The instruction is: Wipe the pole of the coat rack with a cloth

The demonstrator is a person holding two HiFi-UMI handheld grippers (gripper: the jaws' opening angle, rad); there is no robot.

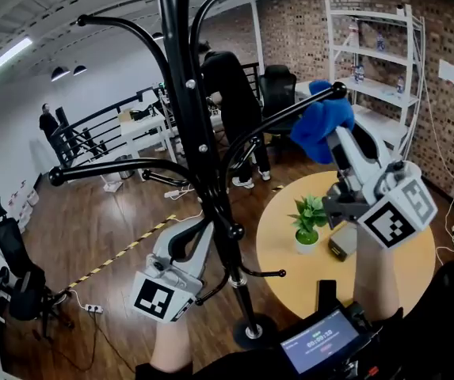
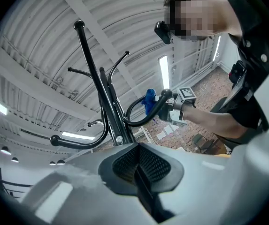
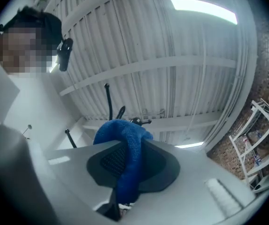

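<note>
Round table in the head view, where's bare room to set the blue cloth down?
Bare top lies on the round table between the potted plant and its rim facing the coat rack. Crowded: the plant and dark box beside it, near the right hand-held gripper holding the cloth.

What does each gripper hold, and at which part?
The right gripper pinches the blue cloth across its middle; the left gripper holds nothing.

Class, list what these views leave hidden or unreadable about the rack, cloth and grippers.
- Head view: the top of the pole is cut off by the upper edge.
- Left gripper view: the left gripper hides the lower pole, so contact is unclear.
- Right gripper view: the cloth in the right gripper blocks much of the rack.
- Head view: text on the screen is too small.
</note>
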